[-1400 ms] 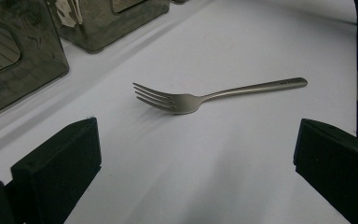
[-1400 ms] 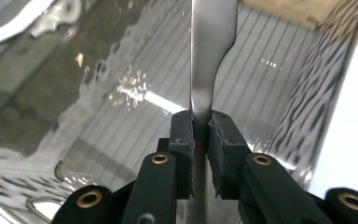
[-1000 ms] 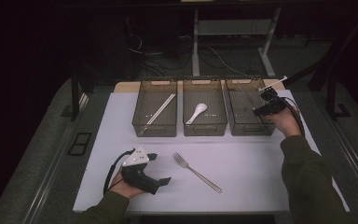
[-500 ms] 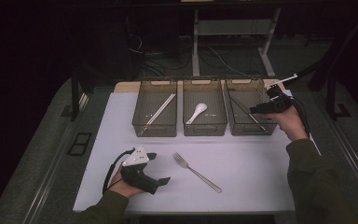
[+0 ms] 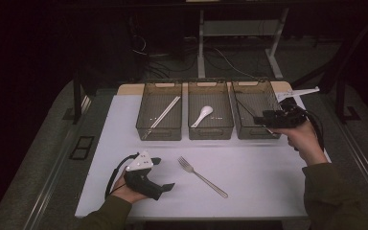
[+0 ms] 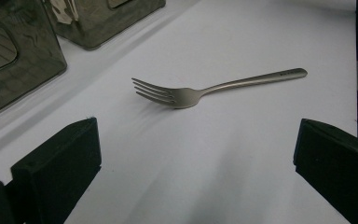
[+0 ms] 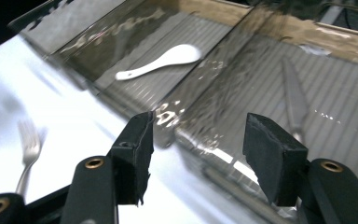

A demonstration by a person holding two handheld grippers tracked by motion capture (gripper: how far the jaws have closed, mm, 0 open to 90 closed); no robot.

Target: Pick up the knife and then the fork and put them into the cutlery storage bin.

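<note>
Cutlery sorting looks to be the work here, and the thing nearest the hands is the fork [image 5: 202, 177], lying flat on the white tabletop [image 5: 268, 191], tines toward the bins and handle toward the person. It lies just ahead of the left tongs [image 5: 164, 173], whose jaws stand wide apart with nothing between them; in the left gripper view the fork [image 6: 205, 88] rests beyond and between the two black pads, untouched.

Farther back, three clear bins stand in a row. The left bin [image 5: 159, 132] holds chopsticks [image 5: 162, 116], the middle bin [image 5: 211, 132] a white spoon [image 5: 201, 116], and the right bin [image 5: 255, 133] a knife [image 7: 292, 100] lying along its ribbed floor. The right tongs [image 5: 261, 120] hang at the near right corner of that bin; their jaws have just been opening, and they stand apart with nothing held, the bin's wall showing between them in the right gripper view.

My reading is that a knife has just been let go into its bin and the fork is the piece left to sort. The next move would call for one pair of tongs to come down over the fork's handle, close on that thin, flat metal without letting it skid on the smooth sheet, then lift it toward a bin. Which bin is meant for it I cannot tell.
</note>
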